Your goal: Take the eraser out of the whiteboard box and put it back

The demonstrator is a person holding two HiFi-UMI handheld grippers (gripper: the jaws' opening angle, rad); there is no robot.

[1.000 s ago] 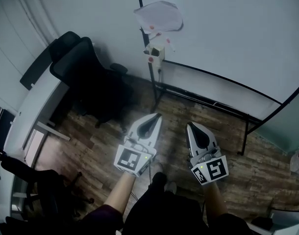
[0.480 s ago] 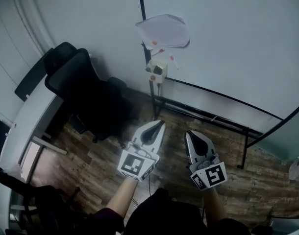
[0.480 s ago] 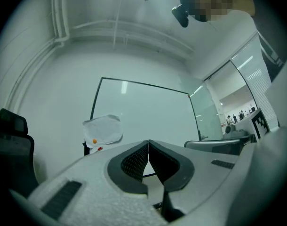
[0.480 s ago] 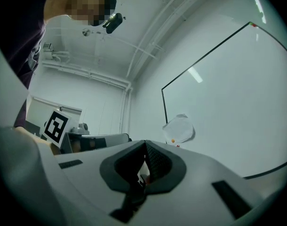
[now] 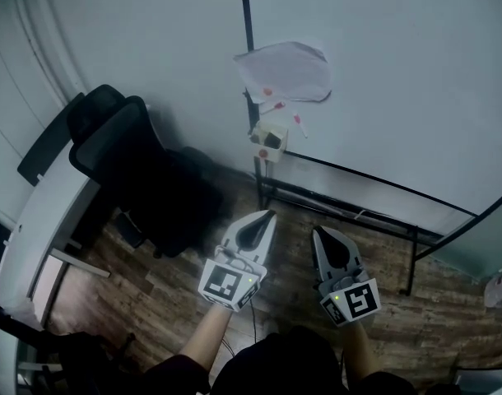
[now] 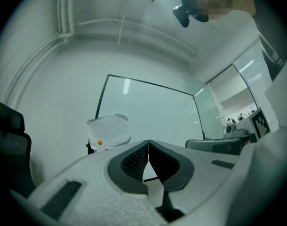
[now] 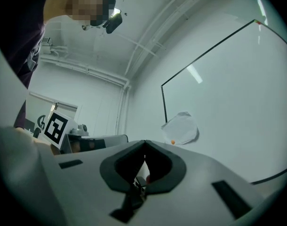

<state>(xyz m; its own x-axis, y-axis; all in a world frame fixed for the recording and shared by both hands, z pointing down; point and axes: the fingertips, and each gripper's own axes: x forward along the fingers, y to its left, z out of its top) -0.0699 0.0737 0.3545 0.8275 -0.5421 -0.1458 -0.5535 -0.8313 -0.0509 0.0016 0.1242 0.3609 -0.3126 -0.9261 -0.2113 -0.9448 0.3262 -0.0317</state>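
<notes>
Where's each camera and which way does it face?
Head view: on the head, steeply down at whiteboard and floor; both forearms, left gripper, right gripper show.
Left gripper view: on that gripper, along its closed jaws toward the whiteboard.
Right gripper view: same, its own closed jaws.
Shared by both gripper views: the paper sheet.

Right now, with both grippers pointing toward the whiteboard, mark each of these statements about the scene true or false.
1. The left gripper and the right gripper both have their jaws together, with nothing between them. True.
2. The black office chair stands right of the whiteboard in the head view. False: it stands left of it.
3. A crumpled paper sheet hangs on the whiteboard. True.
4. The whiteboard box is held in the right gripper. False: it hangs at the board's frame, below the paper sheet.
</notes>
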